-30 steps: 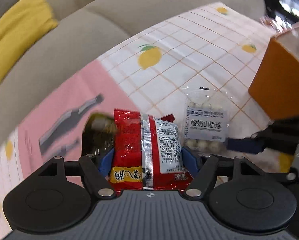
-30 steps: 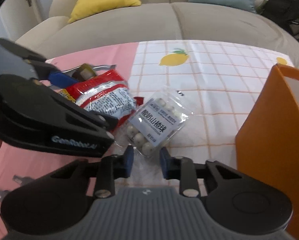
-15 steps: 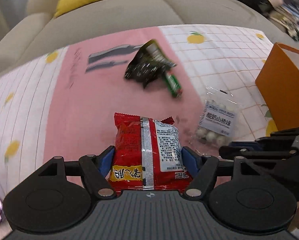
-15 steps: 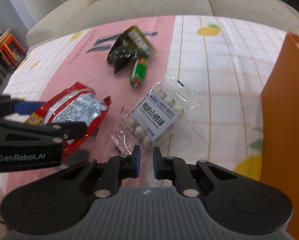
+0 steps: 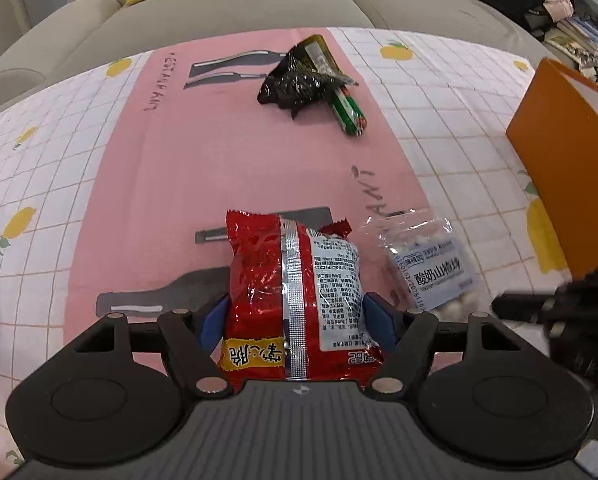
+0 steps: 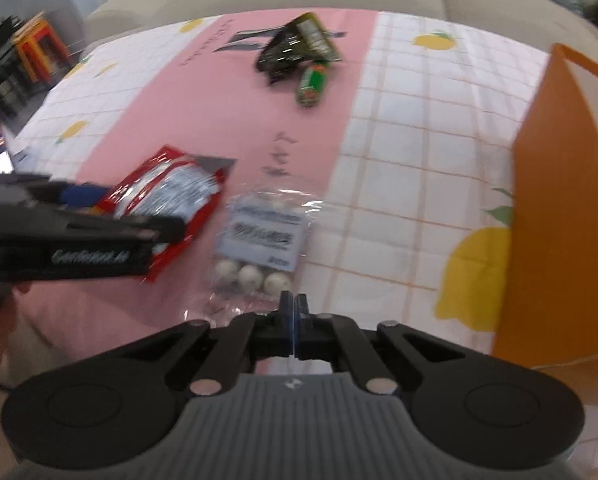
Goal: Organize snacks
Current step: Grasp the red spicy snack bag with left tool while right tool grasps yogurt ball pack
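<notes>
My left gripper (image 5: 295, 316) is clamped on the red pack (image 5: 295, 296), which stands up between its fingers, its base towards me; a second ago this view had the green pack and the clear bag close ahead, and now the cloth (image 5: 179, 168) stretches out in front, so both packs have been drawn back from the pile. My right gripper (image 6: 293, 312) has just closed to nothing on the near edge of the clear bag (image 6: 261, 240); a second ago its fingers stood a little apart with the bag's corner ahead of them, and now they meet on the plastic film, the white balls just beyond the tips. The bag seems lifted with it, though blur leaves me unsure. The orange box (image 6: 563, 208) stands to the right of that gripper, near; I judge it the place for both packs, so the carry comes next. Far ahead, the green pack (image 5: 303, 76) and the green tube (image 5: 349, 112) touching it lie untouched on the pink strip.
</notes>
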`<move>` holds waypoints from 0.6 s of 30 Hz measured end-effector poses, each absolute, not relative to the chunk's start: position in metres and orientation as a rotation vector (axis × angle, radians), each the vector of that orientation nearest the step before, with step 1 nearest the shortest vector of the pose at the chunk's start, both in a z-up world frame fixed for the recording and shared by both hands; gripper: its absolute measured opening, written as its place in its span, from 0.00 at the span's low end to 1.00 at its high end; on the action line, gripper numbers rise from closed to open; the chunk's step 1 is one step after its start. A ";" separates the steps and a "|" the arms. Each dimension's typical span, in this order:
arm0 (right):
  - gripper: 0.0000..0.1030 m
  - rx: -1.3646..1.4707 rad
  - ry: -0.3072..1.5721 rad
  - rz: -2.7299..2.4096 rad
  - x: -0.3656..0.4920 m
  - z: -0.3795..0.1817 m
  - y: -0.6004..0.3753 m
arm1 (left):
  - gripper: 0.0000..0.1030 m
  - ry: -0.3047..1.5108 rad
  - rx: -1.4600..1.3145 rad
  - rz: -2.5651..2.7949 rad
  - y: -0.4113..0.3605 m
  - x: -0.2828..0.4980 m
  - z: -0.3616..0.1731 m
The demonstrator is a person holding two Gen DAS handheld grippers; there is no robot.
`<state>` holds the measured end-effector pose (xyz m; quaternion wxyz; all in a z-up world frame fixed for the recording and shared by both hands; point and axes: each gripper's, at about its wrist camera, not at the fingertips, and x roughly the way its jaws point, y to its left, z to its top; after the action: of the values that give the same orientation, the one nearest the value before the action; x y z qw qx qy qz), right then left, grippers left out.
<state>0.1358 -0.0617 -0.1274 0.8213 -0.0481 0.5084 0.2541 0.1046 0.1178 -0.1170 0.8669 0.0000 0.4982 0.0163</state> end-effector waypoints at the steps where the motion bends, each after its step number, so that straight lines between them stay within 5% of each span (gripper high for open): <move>1: 0.00 -0.080 1.078 0.530 0.137 -0.126 -0.064 | 0.80 1.043 0.003 0.032 0.118 0.104 -0.118; 4: 0.09 0.004 1.054 0.514 0.139 -0.124 -0.067 | 0.84 1.047 0.023 0.033 0.120 0.102 -0.122; 6: 0.44 0.039 1.024 0.520 0.135 -0.124 -0.063 | 0.86 1.055 0.049 0.037 0.120 0.102 -0.125; 8: 0.54 0.055 0.992 0.524 0.134 -0.124 -0.057 | 0.86 1.050 0.073 0.038 0.119 0.101 -0.126; 18: 0.60 0.041 0.974 0.542 0.148 -0.142 -0.032 | 0.87 1.039 0.070 0.072 0.136 0.104 -0.125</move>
<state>0.1479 -0.0318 -0.1421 0.8485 0.0193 0.4622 0.2570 0.1036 0.1364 -0.1249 0.8670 0.0334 0.4960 0.0344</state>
